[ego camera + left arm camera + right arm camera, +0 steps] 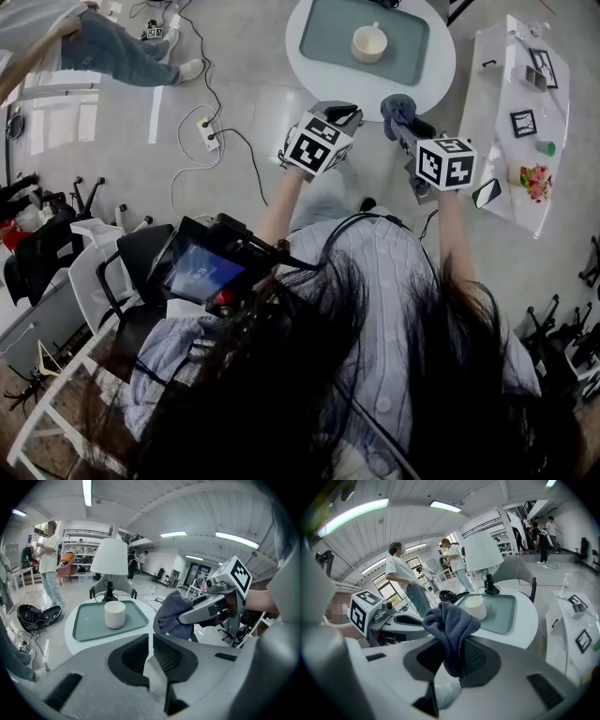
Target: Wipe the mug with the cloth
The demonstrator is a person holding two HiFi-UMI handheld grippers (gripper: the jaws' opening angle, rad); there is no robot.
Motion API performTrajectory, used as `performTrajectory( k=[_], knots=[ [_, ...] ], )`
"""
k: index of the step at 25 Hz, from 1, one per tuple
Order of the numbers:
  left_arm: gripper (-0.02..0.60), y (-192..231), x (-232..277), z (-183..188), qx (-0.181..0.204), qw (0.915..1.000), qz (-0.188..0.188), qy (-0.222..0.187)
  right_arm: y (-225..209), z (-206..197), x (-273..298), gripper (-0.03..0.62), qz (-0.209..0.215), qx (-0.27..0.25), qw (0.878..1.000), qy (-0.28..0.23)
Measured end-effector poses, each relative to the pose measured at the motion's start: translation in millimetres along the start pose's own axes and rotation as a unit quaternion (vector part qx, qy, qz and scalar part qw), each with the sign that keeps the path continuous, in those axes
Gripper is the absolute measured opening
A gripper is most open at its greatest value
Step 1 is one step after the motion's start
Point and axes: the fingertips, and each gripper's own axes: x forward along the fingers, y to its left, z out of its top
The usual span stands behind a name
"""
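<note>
The mug stands upright near the middle of a grey-green tray. The tray lies on a round white table in front of me. Nothing touches the mug.

The cloth is dark blue-grey and it is not on the table. My right gripper grasps it. In the right gripper view the jaws are clenched on the cloth. Its bunched part rises above the tips, and one end hangs down between the pads. I hold this gripper in the air before the near edge of the table, well apart from the mug.

My left gripper is just beside it at about the same height, also short of the table. The two grippers do not touch. The left jaws are released and hold nothing. They stand only a little apart, with a thin slit between the pads. In the left gripper view the mug is to the left of the cloth.

At the far side of the table there is a lamp with a white shade. On my right is a long white side table with some small items on it. In the room behind, a person in a light shirt is standing.
</note>
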Motion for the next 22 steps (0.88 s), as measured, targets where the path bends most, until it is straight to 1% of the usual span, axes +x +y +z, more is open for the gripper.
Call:
performTrajectory(
  k=[5, 9, 11, 17, 22],
  knots=[
    [0.041, -39, -7, -2, 0.01, 0.9998, 0.013, -0.008, 4, -26, -30, 0.094, 0.007, -0.008, 1.0, -0.004],
    [0.041, -75, -17, -24, 0.011, 0.9996, 0.025, -0.001, 14, -58, -57, 0.094, 0.019, -0.016, 1.0, -0.006],
    [0.041, -90, -21, -35, 0.006, 0.9993, 0.036, -0.001, 18, -74, -70, 0.094, 0.024, -0.023, 0.999, -0.007],
    [0.041, -134, -38, -59, -0.03, 0.9975, 0.061, -0.02, 30, -114, -105, 0.094, 0.038, -0.032, 0.999, -0.013],
    [0.041, -181, -55, -81, -0.032, 0.9959, 0.081, -0.026, 43, -156, -144, 0.094, 0.046, -0.041, 0.998, -0.019]
  ],
)
